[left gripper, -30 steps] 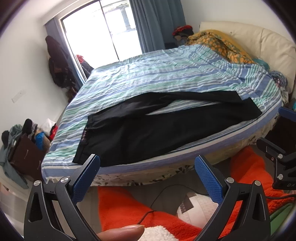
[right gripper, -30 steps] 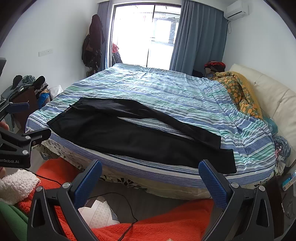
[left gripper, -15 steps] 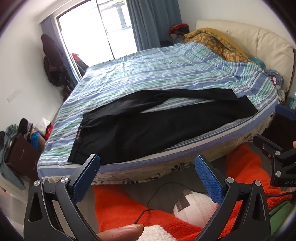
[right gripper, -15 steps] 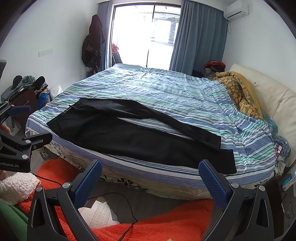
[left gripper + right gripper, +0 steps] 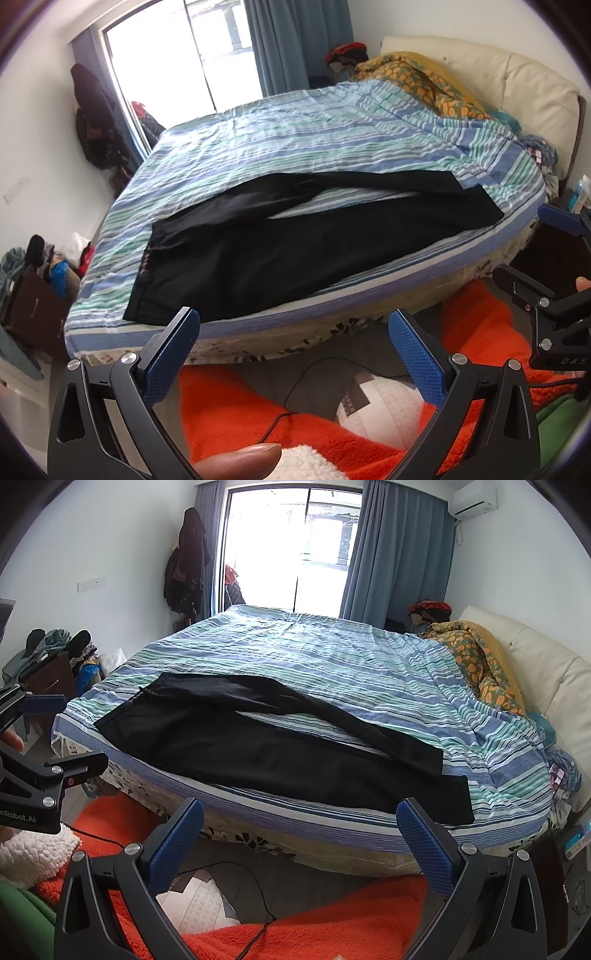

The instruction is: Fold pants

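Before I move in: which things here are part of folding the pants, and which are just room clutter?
Part of the job:
- black long pants spread flat
- blue-green striped bed sheet under them
- left tongs, open
- right tongs, open

Just lying about:
- orange floral quilt
- dark coats by window
- clothes pile on brown cabinet

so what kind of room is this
A bedroom in a home, most likely. A large bed with a striped cover fills it, with black pants laid out on it, a padded headboard at one end, and curtains beside a glass door.
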Demonstrator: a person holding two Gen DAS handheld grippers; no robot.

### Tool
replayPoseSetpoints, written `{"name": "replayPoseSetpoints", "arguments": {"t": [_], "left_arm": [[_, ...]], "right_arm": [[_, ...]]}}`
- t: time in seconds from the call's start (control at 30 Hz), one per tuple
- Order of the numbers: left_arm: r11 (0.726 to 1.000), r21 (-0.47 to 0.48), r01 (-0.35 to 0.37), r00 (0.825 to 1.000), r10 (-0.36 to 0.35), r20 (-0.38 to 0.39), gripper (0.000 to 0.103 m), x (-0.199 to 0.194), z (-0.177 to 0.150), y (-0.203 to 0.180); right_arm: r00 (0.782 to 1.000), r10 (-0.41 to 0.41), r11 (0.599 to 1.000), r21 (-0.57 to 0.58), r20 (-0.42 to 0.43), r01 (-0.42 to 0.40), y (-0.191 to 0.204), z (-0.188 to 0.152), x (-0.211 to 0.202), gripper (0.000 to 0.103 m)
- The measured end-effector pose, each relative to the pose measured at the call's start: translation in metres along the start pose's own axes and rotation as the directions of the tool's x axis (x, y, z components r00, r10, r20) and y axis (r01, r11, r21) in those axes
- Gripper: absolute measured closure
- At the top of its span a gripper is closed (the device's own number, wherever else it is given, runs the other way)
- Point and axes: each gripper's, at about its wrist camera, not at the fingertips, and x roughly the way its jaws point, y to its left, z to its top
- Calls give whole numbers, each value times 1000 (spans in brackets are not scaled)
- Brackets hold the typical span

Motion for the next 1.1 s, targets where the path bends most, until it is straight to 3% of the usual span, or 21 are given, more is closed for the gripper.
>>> {"name": "replayPoseSetpoints", "arguments": {"t": [1.1], "left_arm": [[1000, -16, 24, 999, -24, -31, 1, 5, -1, 1]], "right_arm": [[1000, -12, 1000, 9, 6, 12, -1, -5, 0, 0]]}}
